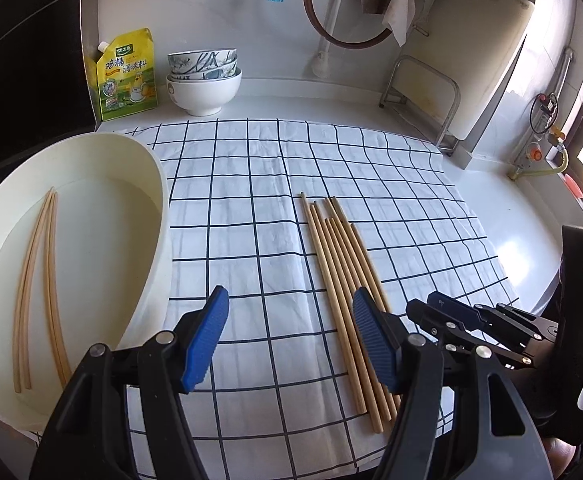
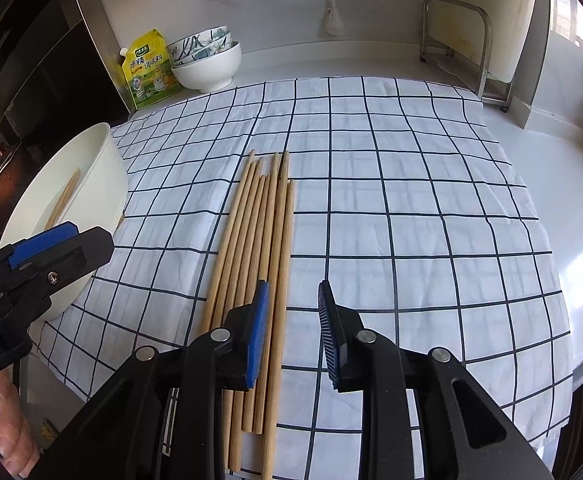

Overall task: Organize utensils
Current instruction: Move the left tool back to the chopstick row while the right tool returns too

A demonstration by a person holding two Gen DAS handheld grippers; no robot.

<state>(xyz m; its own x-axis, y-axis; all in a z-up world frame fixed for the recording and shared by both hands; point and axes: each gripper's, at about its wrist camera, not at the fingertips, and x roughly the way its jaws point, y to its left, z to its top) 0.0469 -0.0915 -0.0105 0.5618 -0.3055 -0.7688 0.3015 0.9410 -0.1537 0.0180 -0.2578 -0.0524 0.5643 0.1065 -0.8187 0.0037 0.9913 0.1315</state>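
Main risk: the loose chopsticks (image 2: 259, 264) lie touching side by side on the checked cloth (image 2: 411, 200), so a pinch likely catches several or rolls the neighbours off line. Right claw (image 2: 293, 332) is open and empty, lower centre of its frame; the bundle runs under its left pad, mostly left of the gap. Left claw (image 1: 289, 340) is open too, bundle at its right pad. White basin (image 1: 159, 184), left of frame, holds what look like three chopsticks.
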